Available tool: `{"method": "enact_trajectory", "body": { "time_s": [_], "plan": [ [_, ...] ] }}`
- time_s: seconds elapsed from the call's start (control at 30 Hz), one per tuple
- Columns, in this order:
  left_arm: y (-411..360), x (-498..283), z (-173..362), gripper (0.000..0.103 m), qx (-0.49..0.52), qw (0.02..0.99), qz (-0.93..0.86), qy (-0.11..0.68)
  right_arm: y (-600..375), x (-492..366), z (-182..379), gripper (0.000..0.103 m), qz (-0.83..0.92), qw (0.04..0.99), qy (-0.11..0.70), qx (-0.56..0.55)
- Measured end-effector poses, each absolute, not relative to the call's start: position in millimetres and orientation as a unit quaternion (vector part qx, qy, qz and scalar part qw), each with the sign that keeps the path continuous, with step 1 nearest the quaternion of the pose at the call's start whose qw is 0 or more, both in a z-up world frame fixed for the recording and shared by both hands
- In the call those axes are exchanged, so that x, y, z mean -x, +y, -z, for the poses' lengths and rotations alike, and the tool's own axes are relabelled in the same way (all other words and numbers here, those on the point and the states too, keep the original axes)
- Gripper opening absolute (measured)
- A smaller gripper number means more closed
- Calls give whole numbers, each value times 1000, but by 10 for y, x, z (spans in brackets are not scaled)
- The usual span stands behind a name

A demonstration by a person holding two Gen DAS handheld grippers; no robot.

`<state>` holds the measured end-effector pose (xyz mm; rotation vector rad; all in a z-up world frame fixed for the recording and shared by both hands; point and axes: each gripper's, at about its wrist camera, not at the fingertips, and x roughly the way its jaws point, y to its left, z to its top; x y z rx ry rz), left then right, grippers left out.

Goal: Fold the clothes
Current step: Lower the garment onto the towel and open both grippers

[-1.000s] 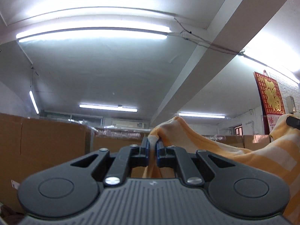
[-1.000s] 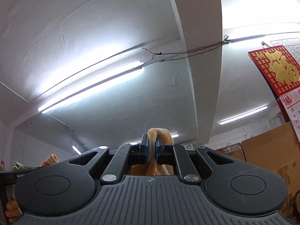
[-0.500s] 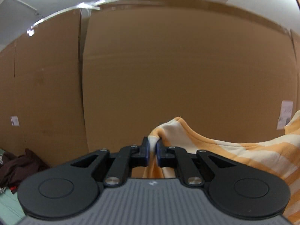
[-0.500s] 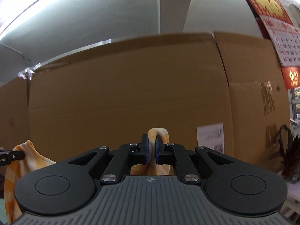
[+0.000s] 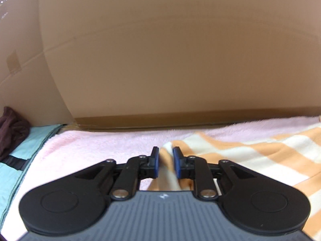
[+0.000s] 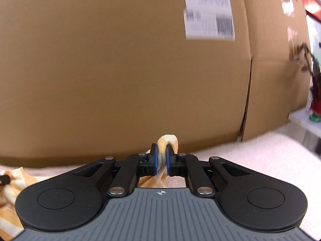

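Orange-and-cream striped garment: spread flat on pink fleece blanket, running rightward from the left gripper. Left gripper: blue pads spread a little, a fold of the garment lying loose between them; contact not clear. Right gripper: pads pressed together, pinching a bunched edge of the garment that loops above the tips. Cardboard box wall: close ahead of both grippers, blocking forward reach; white printed label upper right. Dark maroon cloth and teal sheet: far left of left gripper.

Orange-and-cream striped garment, pink blanket
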<state>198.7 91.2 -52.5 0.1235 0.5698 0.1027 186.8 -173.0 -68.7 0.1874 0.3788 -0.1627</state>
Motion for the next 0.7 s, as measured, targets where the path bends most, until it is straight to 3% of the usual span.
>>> {"method": "enact_trajectory", "body": {
  "time_s": [0.13, 0.23, 0.4, 0.47, 0.5, 0.57, 0.6, 0.63, 0.67, 0.7],
  "plan": [
    [924, -2096, 519, 24, -52, 958, -37, 279, -1913, -1895, 759, 13, 94, 961, 218, -143],
    [921, -2121, 523, 18, -54, 957, -25, 283, -2057, -1914, 822, 34, 101, 945, 248, -187],
    [998, -2127, 533, 19, -49, 957, -4, 286, -2117, -1792, 815, 40, 94, 942, 237, -216],
    [1090, -2124, 558, 21, -54, 957, 2, 285, -2087, -1718, 783, 49, 88, 948, 222, -211],
    [1072, -2113, 564, 26, -62, 957, 8, 284, -2049, -1713, 774, 59, 80, 950, 225, -202],
    [1035, -2092, 575, 37, -77, 956, 18, 281, -1979, -1728, 760, 65, 62, 952, 236, -185],
    [1017, -2081, 581, 52, -85, 956, 23, 280, -1943, -1732, 754, 66, 53, 953, 239, -178],
    [998, -2070, 586, 60, -92, 956, 29, 278, -1918, -1737, 747, 67, 49, 954, 241, -173],
    [979, -2060, 592, 65, -100, 955, 34, 277, -1890, -1746, 742, 68, 45, 954, 244, -168],
    [961, -2049, 598, 63, -107, 955, 39, 275, -1856, -1765, 745, 66, 43, 952, 255, -162]
  ]
}}
